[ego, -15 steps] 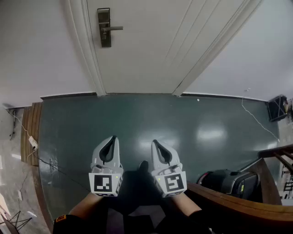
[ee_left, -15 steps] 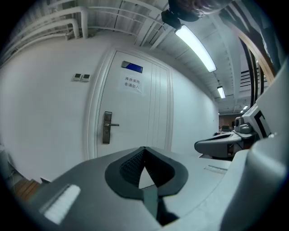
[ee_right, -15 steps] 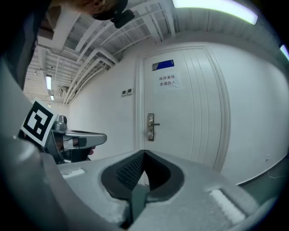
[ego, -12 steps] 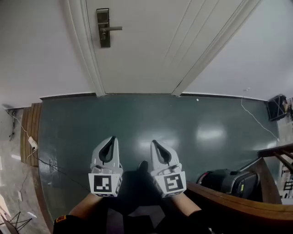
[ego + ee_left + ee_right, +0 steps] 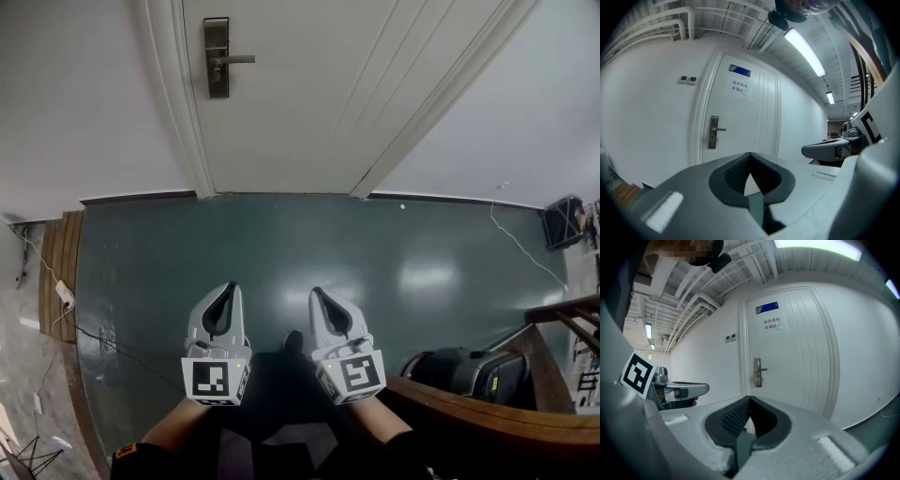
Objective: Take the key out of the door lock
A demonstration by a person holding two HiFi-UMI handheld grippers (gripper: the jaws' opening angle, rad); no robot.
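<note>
A white door [image 5: 309, 103] stands closed ahead, with a metal lock plate and lever handle [image 5: 217, 58] near its left edge; the plate also shows in the left gripper view [image 5: 713, 132] and the right gripper view [image 5: 757, 372]. The key is too small to make out. My left gripper [image 5: 229, 286] and right gripper [image 5: 317, 292] hang side by side, low over the dark green floor, far from the door. Both are shut with tips together and nothing between them.
White walls flank the door [image 5: 84, 103]. A wooden handrail [image 5: 487, 412] curves at the lower right, with a dark machine [image 5: 469, 370] beside it. Cables trail over the floor at the left [image 5: 66, 300] and right [image 5: 525, 248]. A notice hangs on the door [image 5: 771, 325].
The view has shifted slightly; the lock plate sits a little further right in the frame. Both grippers keep their pose.
</note>
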